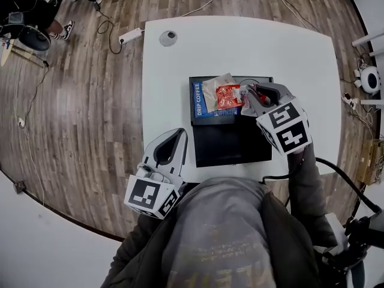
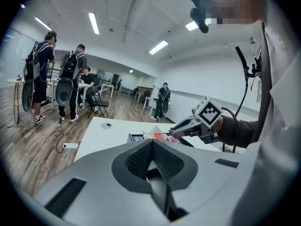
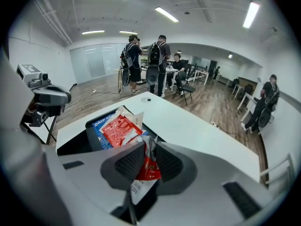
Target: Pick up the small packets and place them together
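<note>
two small packets show, both over the shallow black rectangular tray [image 1: 234, 146] that sits on the white desk [image 1: 240, 47], midway along its near edge. in the tray's far left corner lies a blue flat box printed "drip coffee" [image 1: 198, 101], and a flat red-and-white packet [image 1: 223, 93] rests on top of that box, along the tray's far edge. the near half of the tray is bare black.

the right gripper [image 1: 251, 98] reaches in over the tray's far right part, pointing steeply down. its own view shows the jaws [image 3: 146, 147] pressed onto a crumpled red-and-white packet [image 3: 148, 166], which sticks out above and below the ribbed pads and hangs clear of the tray floor. from there the flat red-and-white packet [image 3: 120, 128] lies just ahead on the blue flat box [image 3: 101, 125], close to the held one; whether the two touch cannot be told.

the left gripper [image 1: 178, 138] hovers at the desk's near left corner, off the tray. its own view shows the jaws [image 2: 153, 145] closed together, with nothing between them.

a grey round cable cap [image 1: 168, 38] sits near the desk's far left corner. a white power strip [image 1: 130, 36] lies on the wooden floor beyond that corner. several people [image 3: 150, 62] stand in the room behind.
</note>
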Tool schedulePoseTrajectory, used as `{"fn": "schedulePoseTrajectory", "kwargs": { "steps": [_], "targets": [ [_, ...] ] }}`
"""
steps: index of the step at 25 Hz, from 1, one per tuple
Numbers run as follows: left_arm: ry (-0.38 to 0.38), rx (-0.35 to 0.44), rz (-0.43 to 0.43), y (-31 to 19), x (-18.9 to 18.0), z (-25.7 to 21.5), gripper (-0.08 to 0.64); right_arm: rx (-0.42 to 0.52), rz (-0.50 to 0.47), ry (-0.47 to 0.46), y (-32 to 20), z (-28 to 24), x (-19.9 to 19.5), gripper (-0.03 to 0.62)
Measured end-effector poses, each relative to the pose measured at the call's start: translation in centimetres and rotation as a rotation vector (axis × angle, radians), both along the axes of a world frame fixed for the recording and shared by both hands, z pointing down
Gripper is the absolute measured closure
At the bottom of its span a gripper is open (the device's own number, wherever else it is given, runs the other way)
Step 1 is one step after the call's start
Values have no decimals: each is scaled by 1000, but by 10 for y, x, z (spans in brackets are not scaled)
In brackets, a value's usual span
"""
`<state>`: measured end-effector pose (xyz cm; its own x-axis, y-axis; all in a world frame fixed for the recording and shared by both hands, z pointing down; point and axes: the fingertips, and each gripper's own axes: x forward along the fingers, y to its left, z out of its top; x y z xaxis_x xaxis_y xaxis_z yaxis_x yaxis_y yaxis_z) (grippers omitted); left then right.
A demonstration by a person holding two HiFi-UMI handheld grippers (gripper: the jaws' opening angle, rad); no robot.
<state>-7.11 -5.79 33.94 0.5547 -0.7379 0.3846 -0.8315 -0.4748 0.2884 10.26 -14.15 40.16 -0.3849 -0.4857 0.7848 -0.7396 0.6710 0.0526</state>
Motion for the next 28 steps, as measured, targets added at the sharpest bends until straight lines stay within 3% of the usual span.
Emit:
{"fn": "schedulePoseTrajectory", "kwargs": {
  "steps": [10,20,28],
  "targets": [
    [-2,-10,-6,-4,3,6,557,-51,-45,-97,4,4,-10,438],
    [1,2,0,2,2,2,557,-24,-50,-132,9,-11,-15,383],
    [9,31,10,12,-2,-6,557,83,98,-111,0,-28,8,383]
  ]
}}
